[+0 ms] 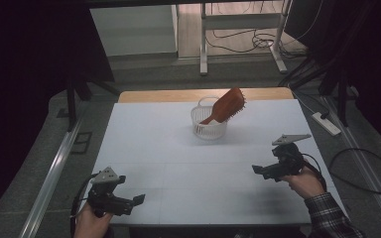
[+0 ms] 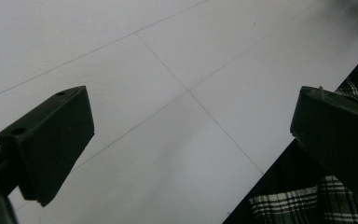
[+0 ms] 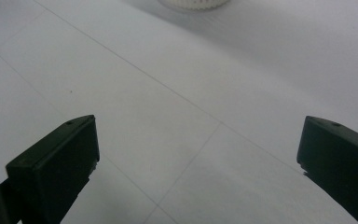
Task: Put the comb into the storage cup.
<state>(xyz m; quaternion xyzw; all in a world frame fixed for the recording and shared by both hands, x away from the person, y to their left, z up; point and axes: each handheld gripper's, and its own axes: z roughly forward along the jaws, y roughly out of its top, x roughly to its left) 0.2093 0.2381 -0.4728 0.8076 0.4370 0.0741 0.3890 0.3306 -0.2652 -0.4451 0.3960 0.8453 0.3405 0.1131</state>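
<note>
A brown wooden hairbrush (image 1: 226, 105) stands tilted in a small white basket (image 1: 208, 124) at the far middle of the white table (image 1: 168, 148), its bristled head leaning up and right over the rim. My left gripper (image 1: 138, 200) rests near the front left corner, open, with bare table between its jaws (image 2: 186, 135). My right gripper (image 1: 257, 170) is held at the right side, also open and holding nothing (image 3: 198, 144). The basket's base (image 3: 193, 4) peeks in at the top of the right gripper view. Both grippers are well away from the basket.
A plaid sleeve (image 1: 330, 213) comes in at the bottom right and appears past the table's edge (image 2: 307, 200). A wooden strip (image 1: 203, 95) runs along the table's far edge. Beyond it are metal desk legs (image 1: 203, 44) and floor cables (image 1: 258, 42).
</note>
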